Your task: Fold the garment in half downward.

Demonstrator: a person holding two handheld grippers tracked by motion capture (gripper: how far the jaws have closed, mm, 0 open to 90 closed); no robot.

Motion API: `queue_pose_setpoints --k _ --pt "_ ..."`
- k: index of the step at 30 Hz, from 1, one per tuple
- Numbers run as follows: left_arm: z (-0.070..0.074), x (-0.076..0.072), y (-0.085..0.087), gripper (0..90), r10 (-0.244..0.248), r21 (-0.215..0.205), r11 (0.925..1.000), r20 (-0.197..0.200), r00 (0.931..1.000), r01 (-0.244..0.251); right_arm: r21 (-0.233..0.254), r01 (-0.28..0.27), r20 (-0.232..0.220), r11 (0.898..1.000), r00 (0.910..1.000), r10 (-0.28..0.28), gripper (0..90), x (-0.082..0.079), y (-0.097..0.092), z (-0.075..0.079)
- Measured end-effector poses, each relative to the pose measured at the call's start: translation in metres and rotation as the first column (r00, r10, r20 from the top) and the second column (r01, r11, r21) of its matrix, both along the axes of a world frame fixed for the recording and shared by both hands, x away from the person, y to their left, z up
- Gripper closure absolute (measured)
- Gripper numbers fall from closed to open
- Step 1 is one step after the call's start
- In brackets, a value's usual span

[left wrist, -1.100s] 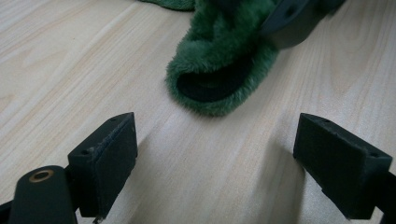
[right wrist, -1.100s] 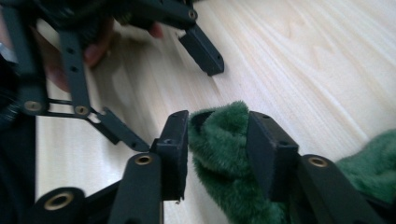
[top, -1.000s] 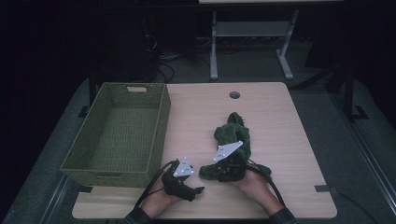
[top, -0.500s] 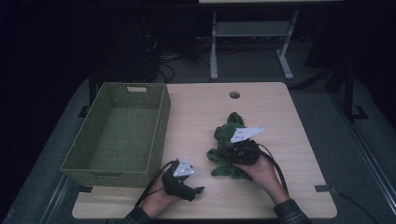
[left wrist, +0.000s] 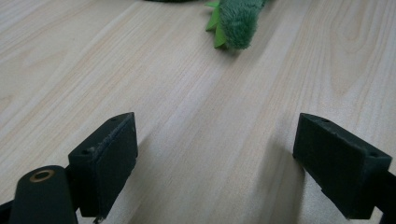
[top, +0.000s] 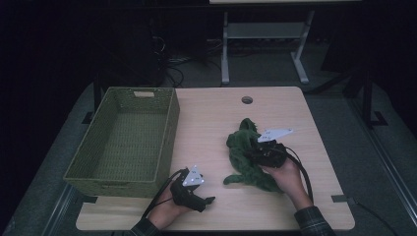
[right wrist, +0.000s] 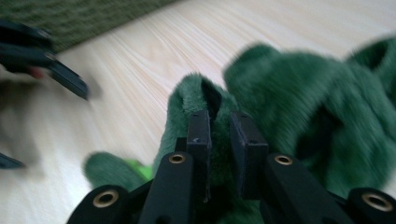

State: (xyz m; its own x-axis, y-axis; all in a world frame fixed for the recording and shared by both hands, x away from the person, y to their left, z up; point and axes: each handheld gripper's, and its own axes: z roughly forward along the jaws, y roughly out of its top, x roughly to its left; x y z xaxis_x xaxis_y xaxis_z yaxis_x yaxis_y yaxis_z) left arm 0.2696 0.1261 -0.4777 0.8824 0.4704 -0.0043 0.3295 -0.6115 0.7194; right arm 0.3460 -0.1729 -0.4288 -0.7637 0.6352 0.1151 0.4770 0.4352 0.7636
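While the left gripper (top: 209,200) rests low on the near edge of the wooden table (top: 211,123), its jaws spread wide with bare tabletop between them, the right gripper (top: 252,153) does the work. In the right gripper view its jaws stand nearly together, pinching a fold of the green plush toy (right wrist: 299,116), with fur squeezed up between the pads. From the high view the plush toy (top: 246,155) lies on the right half of the table, well apart from the woven green basket (top: 169,128) that stands empty along the left side. One furry limb tip with lighter green claws shows at the top of the left gripper view (left wrist: 236,23), near that gripper but not touching it.

The step in hand looks like the grasp itself: the toy is caught but appears to lie on the table, not yet raised. Blur in the right gripper view suggests motion. The likely next move is to lift the toy clear and carry it leftward over the basket's rim. That calls for a firm pinch, since only a thin fold of soft fur is held and the trailing limbs could drag or catch on the basket wall.
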Motion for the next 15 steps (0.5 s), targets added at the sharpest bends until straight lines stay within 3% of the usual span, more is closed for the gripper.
queue_pose_setpoints --k 7,10,12,15 --pt "0.000 0.000 0.000 13.2 0.000 0.000 1.0000 0.000 1.0000 0.000 -0.092 0.023 -0.058 0.996 0.9979 -0.029 77.6 -0.001 -0.005 -0.015" --pt "0.000 0.000 0.000 13.2 0.000 0.000 1.0000 0.000 1.0000 0.000 -0.096 0.013 -0.069 0.995 0.9974 -0.020 76.4 -0.003 -0.006 -0.016" --pt "0.000 0.000 0.000 13.2 0.000 0.000 1.0000 0.000 1.0000 0.000 -0.078 -0.005 -0.074 0.997 0.9973 0.000 76.5 -0.004 -0.006 -0.016" --pt "0.000 0.000 0.000 13.2 -0.001 0.000 1.0000 0.000 1.0000 0.001 -0.074 -0.082 -0.078 0.994 0.9940 0.076 76.5 -0.007 0.006 -0.020"
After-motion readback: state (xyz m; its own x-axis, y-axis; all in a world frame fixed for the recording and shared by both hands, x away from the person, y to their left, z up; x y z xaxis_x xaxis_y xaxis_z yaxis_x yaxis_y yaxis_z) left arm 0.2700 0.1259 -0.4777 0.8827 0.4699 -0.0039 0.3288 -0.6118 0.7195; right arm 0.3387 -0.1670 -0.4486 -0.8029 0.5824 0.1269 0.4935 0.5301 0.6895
